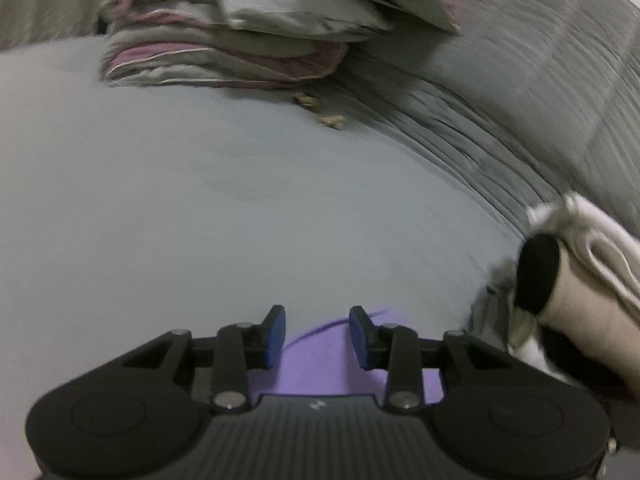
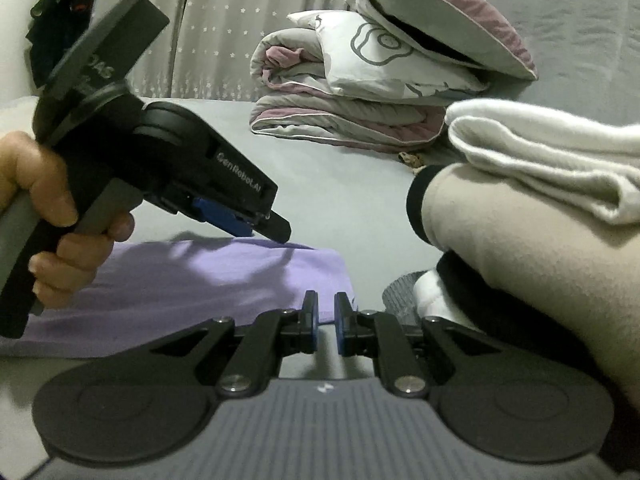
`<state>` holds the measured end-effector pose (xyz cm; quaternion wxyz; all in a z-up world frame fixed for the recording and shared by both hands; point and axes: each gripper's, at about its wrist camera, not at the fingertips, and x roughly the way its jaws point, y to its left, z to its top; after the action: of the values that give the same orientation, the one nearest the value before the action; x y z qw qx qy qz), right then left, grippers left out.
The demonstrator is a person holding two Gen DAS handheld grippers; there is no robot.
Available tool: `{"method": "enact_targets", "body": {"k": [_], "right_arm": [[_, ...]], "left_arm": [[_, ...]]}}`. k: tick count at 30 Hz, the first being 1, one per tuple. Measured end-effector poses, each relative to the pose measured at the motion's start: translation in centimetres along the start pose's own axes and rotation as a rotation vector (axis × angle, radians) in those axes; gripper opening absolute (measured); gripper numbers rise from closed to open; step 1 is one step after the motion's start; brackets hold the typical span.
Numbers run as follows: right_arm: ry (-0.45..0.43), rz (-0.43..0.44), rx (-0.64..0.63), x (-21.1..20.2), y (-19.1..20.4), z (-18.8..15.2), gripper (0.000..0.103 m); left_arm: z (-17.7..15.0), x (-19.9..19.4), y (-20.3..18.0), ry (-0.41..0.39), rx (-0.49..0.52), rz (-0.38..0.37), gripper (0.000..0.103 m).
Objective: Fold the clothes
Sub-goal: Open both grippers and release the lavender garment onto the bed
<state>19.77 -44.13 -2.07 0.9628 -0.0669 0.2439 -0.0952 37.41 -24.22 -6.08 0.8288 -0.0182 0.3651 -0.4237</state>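
A folded purple garment (image 2: pixel 192 280) lies flat on the grey bed sheet (image 2: pixel 340 184); a corner of the garment shows in the left wrist view (image 1: pixel 316 356). My left gripper (image 1: pixel 317 334) is open and empty, hovering just above the garment's far edge; the left gripper also shows from the side in the right wrist view (image 2: pixel 264 226). My right gripper (image 2: pixel 326 322) is slightly open and empty, just above the garment's right corner.
A pile of beige, white and black clothes (image 2: pixel 540 216) lies at the right, also in the left wrist view (image 1: pixel 580 264). Folded quilts and pillows (image 2: pixel 380 76) are stacked at the back of the bed. A star-patterned curtain (image 2: pixel 232 24) hangs behind.
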Motion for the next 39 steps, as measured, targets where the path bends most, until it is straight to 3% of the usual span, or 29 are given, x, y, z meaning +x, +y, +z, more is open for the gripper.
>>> {"method": "enact_targets", "body": {"k": [5,11,13,18,24,26,28,35,37,39], "right_arm": [[0.003,0.002,-0.003,0.0,0.2,0.0,0.013],[0.011,0.005,-0.004,0.1,0.3,-0.2,0.013],[0.012,0.007,-0.001,0.1,0.3,-0.2,0.013],[0.016,0.01,0.002,0.2,0.3,-0.2,0.013],[0.023,0.014,0.004,0.2,0.2,-0.3,0.013],[0.028,0.019,0.008,0.3,0.2,-0.3,0.013],[0.031,0.027,0.013,0.3,0.0,-0.3,0.013],[0.065,0.085,0.05,0.4,-0.6,-0.2,0.014],[0.085,0.129,0.097,0.5,-1.1,-0.1,0.018],[0.097,0.164,0.133,0.4,-1.3,-0.1,0.038]], "left_arm": [[-0.7,0.1,-0.5,0.006,0.084,0.032,0.031],[-0.6,1.3,-1.8,-0.013,0.133,0.08,0.014],[-0.8,1.6,-2.3,-0.014,0.151,0.082,0.002],[-0.9,1.7,-3.1,-0.067,0.148,0.154,0.001],[-0.8,2.5,-3.4,-0.122,0.103,0.238,0.004],[-0.5,2.0,-3.5,-0.136,0.071,0.241,0.011],[0.1,0.7,-3.1,-0.161,0.028,0.232,0.024],[0.9,-7.0,-0.6,-0.231,-0.077,0.244,0.035],[0.0,-8.9,-0.3,-0.231,-0.081,0.259,0.035],[-1.1,-10.7,-0.1,-0.23,-0.081,0.274,0.036]]}}
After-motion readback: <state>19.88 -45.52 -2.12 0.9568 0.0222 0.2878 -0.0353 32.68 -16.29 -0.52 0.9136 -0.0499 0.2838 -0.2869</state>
